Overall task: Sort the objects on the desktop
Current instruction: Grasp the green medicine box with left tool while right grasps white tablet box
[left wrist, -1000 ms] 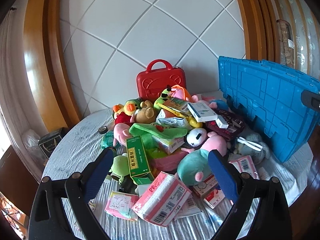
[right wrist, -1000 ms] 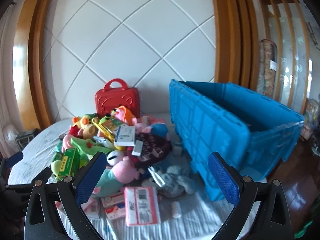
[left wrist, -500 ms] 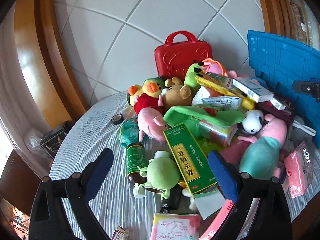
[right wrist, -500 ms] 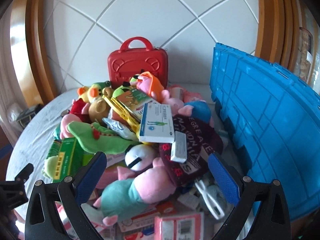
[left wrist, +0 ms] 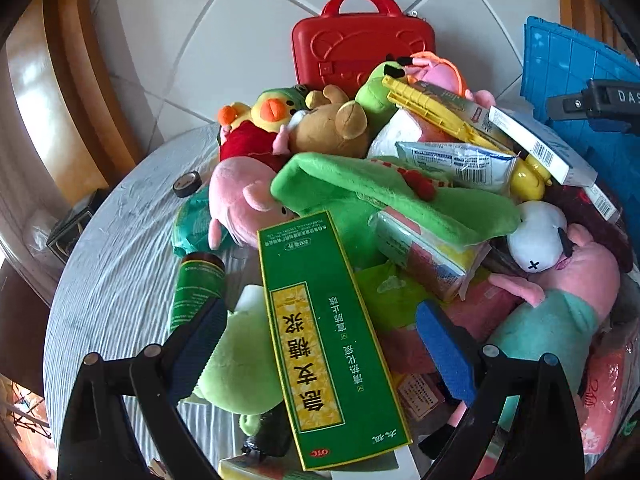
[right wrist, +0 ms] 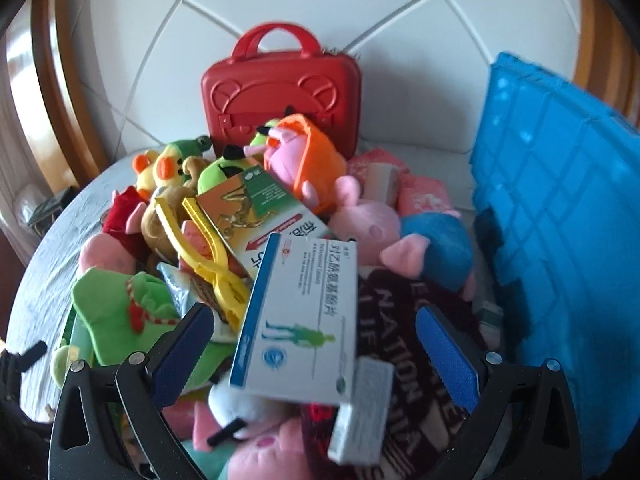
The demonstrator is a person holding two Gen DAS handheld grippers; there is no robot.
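A heap of plush toys and medicine boxes covers the round table. In the left wrist view my left gripper (left wrist: 320, 344) stands open astride a long green medicine box (left wrist: 324, 340) lying on the heap, pads apart from it. In the right wrist view my right gripper (right wrist: 316, 348) is open just above a white and blue medicine box (right wrist: 300, 320), not touching it. A small grey box (right wrist: 360, 412) lies under its near corner. A yellow plastic clip (right wrist: 208, 256) lies left of it.
A red case (left wrist: 362, 48) stands at the back against the white padded wall. A blue crate (right wrist: 560, 208) stands on the right. A tape roll (left wrist: 186, 184) and a green-labelled bottle (left wrist: 196, 292) lie on the white tablecloth (left wrist: 112, 264) at left.
Both grippers have dropped and moved forward onto the heap. The left one now frames the green box, the right one the white and blue box. Jaws stay open.
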